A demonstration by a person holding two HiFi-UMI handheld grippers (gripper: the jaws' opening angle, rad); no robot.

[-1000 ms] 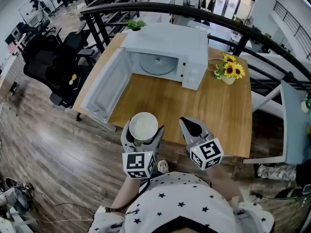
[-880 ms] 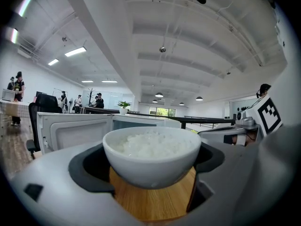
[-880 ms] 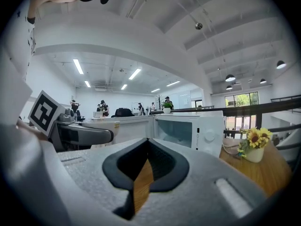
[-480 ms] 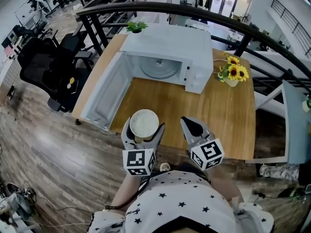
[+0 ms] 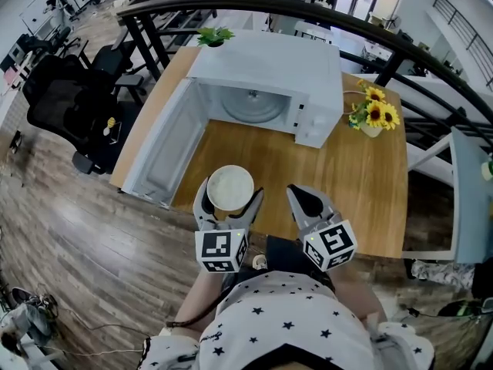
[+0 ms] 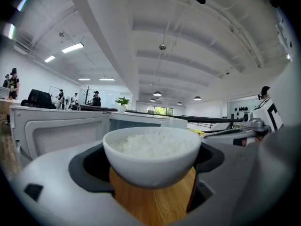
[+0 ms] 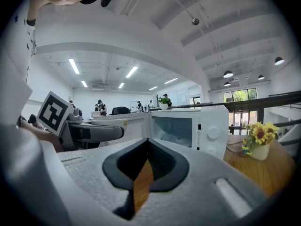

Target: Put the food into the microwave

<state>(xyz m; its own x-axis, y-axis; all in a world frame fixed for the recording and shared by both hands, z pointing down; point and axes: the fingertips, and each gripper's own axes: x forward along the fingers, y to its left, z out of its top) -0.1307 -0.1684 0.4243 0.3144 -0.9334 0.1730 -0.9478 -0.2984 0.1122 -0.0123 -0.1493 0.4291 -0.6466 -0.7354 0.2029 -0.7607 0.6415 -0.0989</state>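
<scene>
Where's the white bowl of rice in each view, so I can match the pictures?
Head view: lower centre, white bowl of rice in the left gripper's jaws.
Left gripper view: dead centre, between the jaws.
Right gripper view: not in it.
Shared landmark: the open white microwave, in all three.
</scene>
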